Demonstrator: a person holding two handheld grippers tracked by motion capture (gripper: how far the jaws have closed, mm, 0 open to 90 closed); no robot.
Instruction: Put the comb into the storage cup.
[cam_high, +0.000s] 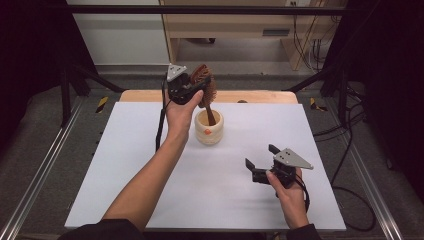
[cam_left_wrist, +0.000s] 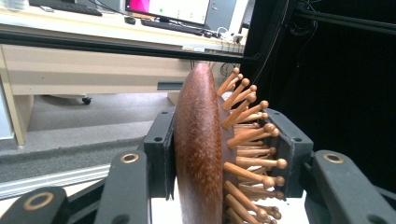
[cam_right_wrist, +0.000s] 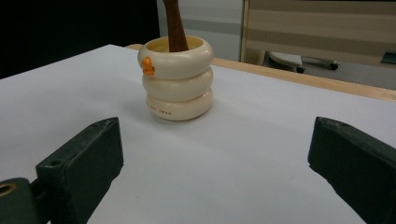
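Up at the far side of the white table (cam_high: 150, 165), the left gripper (cam_high: 192, 90) is clamped on the head of a wooden hairbrush (cam_high: 205, 87), one jaw flat against its dark reddish back and the other pressed in among the knobbed wooden pins (cam_left_wrist: 247, 135). Below that grip the brush handle runs down into a cream ringed cup (cam_high: 209, 128) with a small orange mark (cam_right_wrist: 148, 66) near its rim; the cup stands just under the gripper. Nearer the person, the right gripper (cam_high: 262, 162) hovers low over the table with its jaws spread wide and nothing between them, the cup well ahead of it.
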